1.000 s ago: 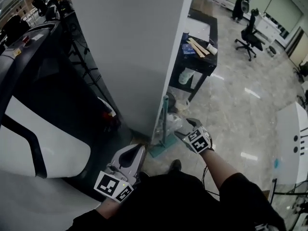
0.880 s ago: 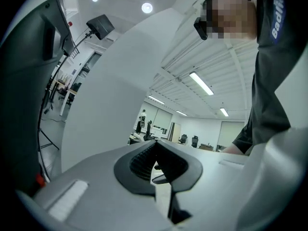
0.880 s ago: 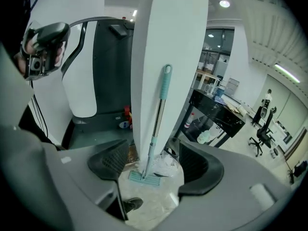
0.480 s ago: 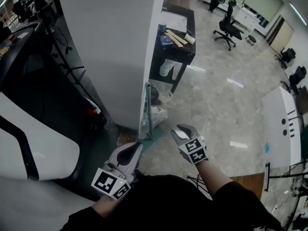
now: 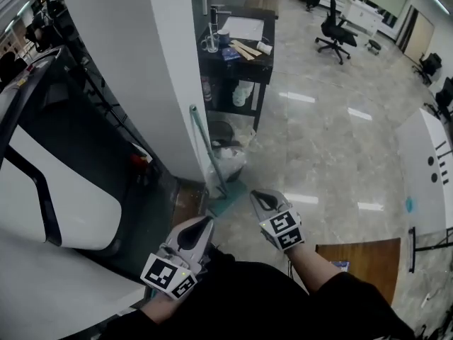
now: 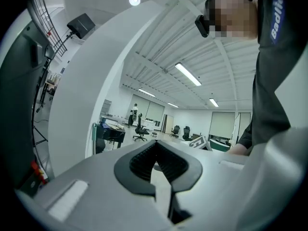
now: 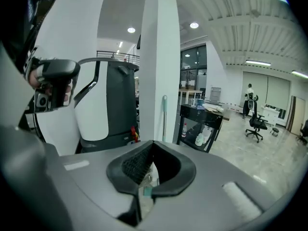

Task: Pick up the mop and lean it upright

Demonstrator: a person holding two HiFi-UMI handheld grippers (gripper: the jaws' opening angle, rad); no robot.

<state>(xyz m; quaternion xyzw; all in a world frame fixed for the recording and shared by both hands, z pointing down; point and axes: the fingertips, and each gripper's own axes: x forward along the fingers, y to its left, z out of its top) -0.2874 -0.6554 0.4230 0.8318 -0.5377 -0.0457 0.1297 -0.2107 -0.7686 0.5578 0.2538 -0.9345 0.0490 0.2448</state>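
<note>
- One mop (image 5: pixel 207 151) is standing upright. Its teal handle is leaning against the corner of the white pillar (image 5: pixel 134 62), and its flat head is resting on the floor at the pillar's foot. Nothing is gripping it.
- Two grippers are being held out, both short of the mop and apart from it.
- Left gripper (image 5: pixel 207 220): its fingers are pressing together and holding nothing.
- Right gripper (image 5: pixel 255 194): its fingers have just been closing and are now meeting with nothing between them.
- One black desk (image 5: pixel 244 64) is standing behind the pillar.
- One cup (image 5: pixel 223 37) is sitting near the desk's left edge; its contents cannot be told.
- Pale jugs (image 5: pixel 241 91) are sitting on the shelf under the desk; their number is unclear.
- One clear plastic bag (image 5: pixel 228 165) is lying just beside the mop's lower handle, its contents unclear.
- Three office chairs are standing on the far floor, the nearest (image 5: pixel 333 30) well beyond the desk.
</note>
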